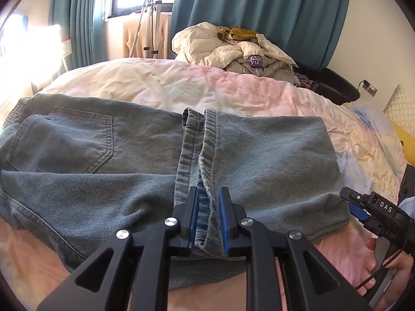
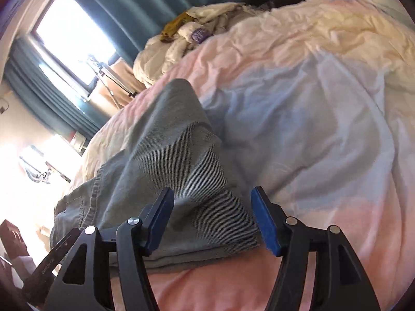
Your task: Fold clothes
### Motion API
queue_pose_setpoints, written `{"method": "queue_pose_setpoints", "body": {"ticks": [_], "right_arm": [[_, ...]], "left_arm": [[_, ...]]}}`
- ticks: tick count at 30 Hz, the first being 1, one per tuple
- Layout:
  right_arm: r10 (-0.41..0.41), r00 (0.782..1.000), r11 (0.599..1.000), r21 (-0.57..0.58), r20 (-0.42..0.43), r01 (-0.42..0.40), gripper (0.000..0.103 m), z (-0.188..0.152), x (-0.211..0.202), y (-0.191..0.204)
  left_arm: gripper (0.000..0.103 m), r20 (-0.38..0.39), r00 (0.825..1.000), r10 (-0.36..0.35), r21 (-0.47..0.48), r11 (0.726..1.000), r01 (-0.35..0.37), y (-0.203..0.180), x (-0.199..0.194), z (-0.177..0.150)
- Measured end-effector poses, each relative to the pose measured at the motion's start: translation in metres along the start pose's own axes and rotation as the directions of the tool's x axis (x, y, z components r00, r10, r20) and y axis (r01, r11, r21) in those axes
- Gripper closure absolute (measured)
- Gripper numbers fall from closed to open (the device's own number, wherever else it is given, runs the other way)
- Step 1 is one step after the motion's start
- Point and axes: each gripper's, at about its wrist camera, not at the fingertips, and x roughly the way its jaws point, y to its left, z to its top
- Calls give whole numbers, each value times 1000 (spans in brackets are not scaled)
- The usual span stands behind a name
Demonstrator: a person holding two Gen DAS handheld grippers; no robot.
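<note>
"DAS"-marked right claw (image 1: 348, 203) beside jeans (image 1: 272, 155)

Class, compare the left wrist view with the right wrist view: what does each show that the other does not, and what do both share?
Only the left wrist view shows the jeans' back pocket, the hems pinched in the left claw, and the right claw from outside. Only the right wrist view shows the right claw open over the folded edge. Both show the jeans, the bed cover, the clothes pile and the teal curtains.
</note>
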Motion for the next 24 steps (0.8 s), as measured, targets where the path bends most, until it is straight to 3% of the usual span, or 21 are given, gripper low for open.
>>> {"method": "queue_pose_setpoints", "body": {"ticks": [3,6,14,18,20,22,24], "right_arm": [[2,999,1000,16,-39,-2,40,0,17,-9],[79,996,997,14,-36,-78,38,0,17,-3],[286,958,958,-25,32,-285,32,5,4,12],[249,968,967,55,-26,-248,31,8,31,-1],[203,977,978,70,-64,-199,38,8,44,-5],[195,978,980,53,-67,-192,35,9,46,0],[246,968,968,50,-47,-244,34,11,39,8]], "left_arm": [[87,-43,998,53,0,999,-53,5,12,-3],[87,-106,993,49,-45,998,-54,17,26,-7],[86,-100,994,53,-30,998,-56,18,27,-8],[86,-96,994,58,-13,998,-59,15,27,-9],[86,-89,994,66,1,998,-67,13,27,-10],[86,-84,993,77,15,997,-76,12,27,-11],[86,-81,993,87,28,996,-85,10,27,-10]]}}
